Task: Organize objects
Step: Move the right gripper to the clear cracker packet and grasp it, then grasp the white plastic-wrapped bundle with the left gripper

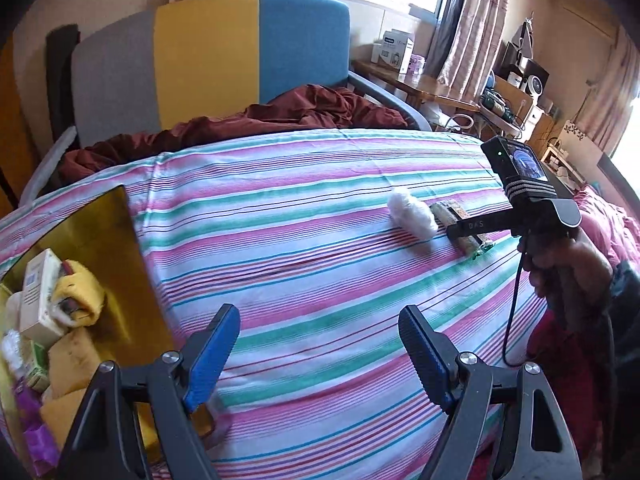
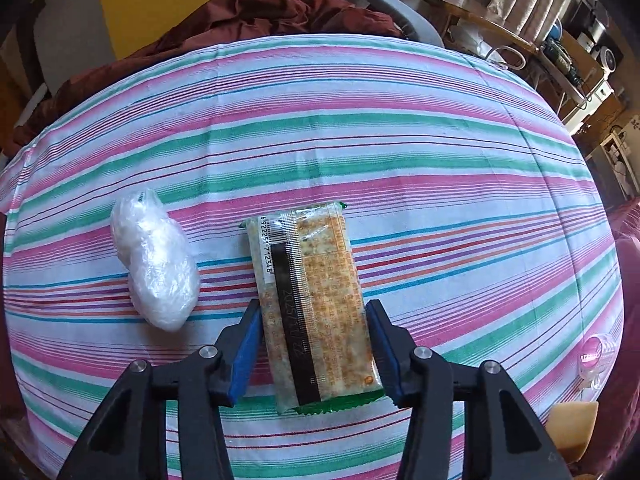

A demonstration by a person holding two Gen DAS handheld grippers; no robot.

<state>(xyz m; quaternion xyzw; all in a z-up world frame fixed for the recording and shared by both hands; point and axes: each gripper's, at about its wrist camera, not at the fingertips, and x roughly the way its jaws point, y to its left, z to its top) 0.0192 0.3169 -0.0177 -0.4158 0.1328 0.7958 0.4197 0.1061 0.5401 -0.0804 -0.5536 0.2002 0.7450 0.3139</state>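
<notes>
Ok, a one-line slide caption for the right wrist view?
Right gripper closed on a cracker packet lying on the striped sheet, white plastic-wrapped bundle beside it.

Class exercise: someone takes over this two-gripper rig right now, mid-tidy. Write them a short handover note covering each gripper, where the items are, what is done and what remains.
Right gripper: shut on the cracker packet, which lies flat on the striped bedsheet.
Left gripper: open, empty, above the sheet beside the gold box.
White plastic-wrapped bundle: loose on the sheet, just left of the packet, apart from it.
Done: the box already holds a carton, yellow cloth and other small items.
Left: probably lift the packet into the box, then fetch the bundle.
</notes>
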